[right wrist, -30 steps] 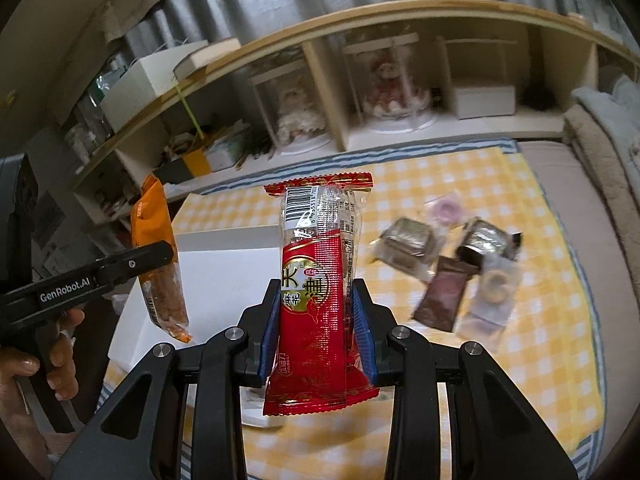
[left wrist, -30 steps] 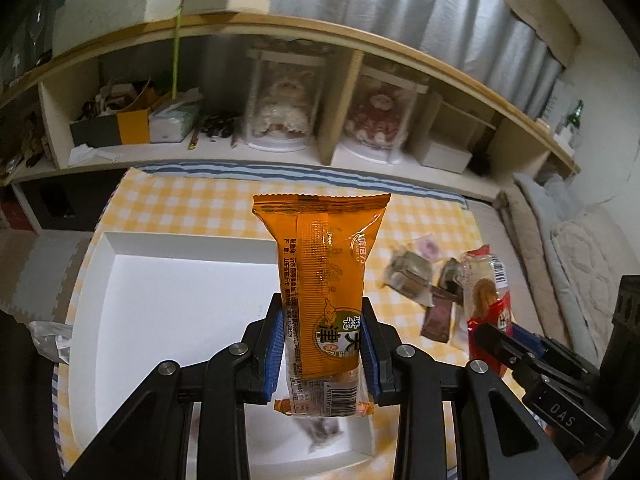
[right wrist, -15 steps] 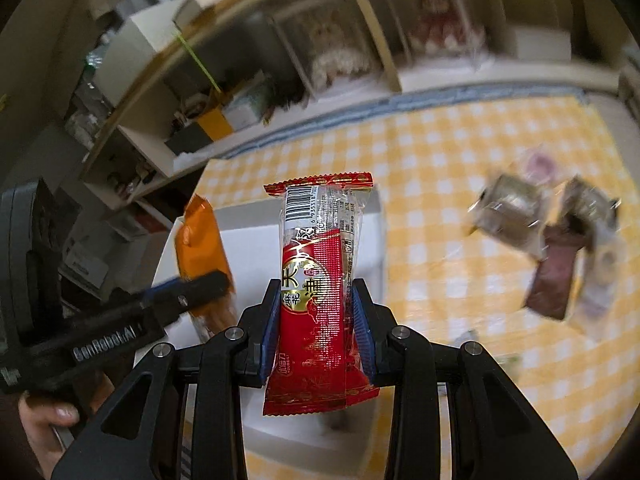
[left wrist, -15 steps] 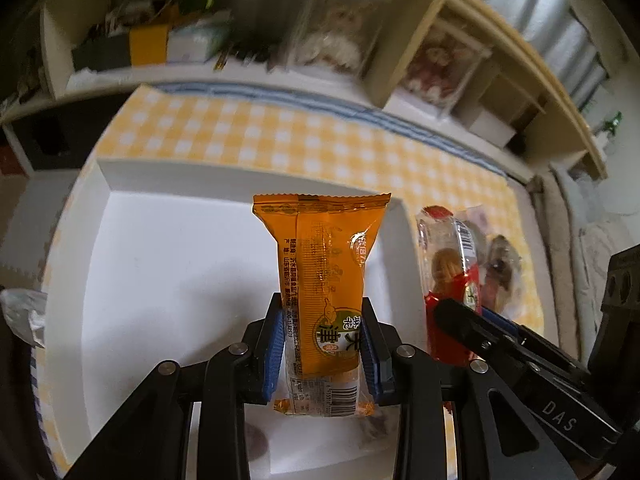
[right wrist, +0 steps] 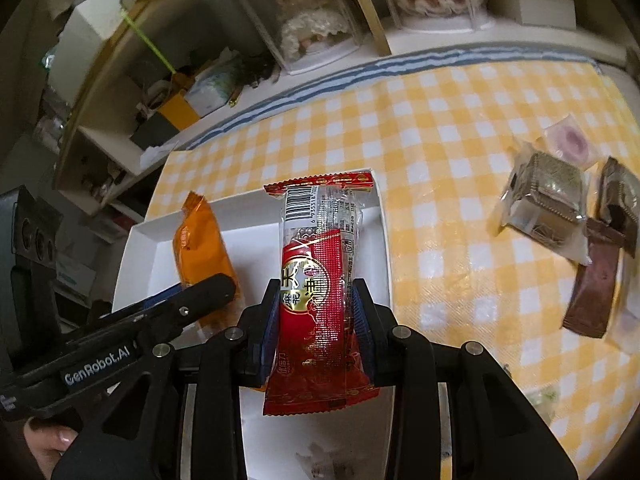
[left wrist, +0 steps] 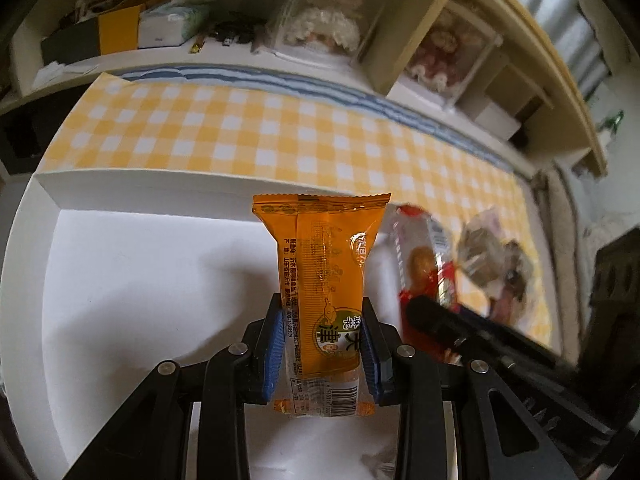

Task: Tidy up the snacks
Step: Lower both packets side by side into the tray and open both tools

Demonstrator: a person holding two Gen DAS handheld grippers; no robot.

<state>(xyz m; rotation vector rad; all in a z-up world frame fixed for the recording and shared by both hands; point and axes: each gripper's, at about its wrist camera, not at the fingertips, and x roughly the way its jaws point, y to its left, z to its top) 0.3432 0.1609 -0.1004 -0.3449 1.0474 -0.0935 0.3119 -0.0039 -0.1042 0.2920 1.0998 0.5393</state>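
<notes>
My left gripper (left wrist: 322, 348) is shut on an orange snack packet (left wrist: 324, 272) and holds it upright over the white tray (left wrist: 128, 264). My right gripper (right wrist: 316, 320) is shut on a red snack packet (right wrist: 316, 280) and holds it over the tray's right part (right wrist: 256, 248). The two grippers are side by side. The orange packet (right wrist: 200, 248) and the left gripper (right wrist: 192, 300) show at the left of the right wrist view. The red packet (left wrist: 424, 264) shows at the right of the left wrist view.
Several wrapped snacks (right wrist: 560, 208) lie on the yellow checked cloth (right wrist: 440, 160) to the right of the tray. A small wrapper (right wrist: 320, 456) lies in the tray's near end. A wooden shelf (left wrist: 360, 32) with boxes and dolls runs along the back.
Both grippers have moved forward and down over the white tray, each still holding its packet. The right gripper has come leftward, away from the loose snacks, close beside the left one.
</notes>
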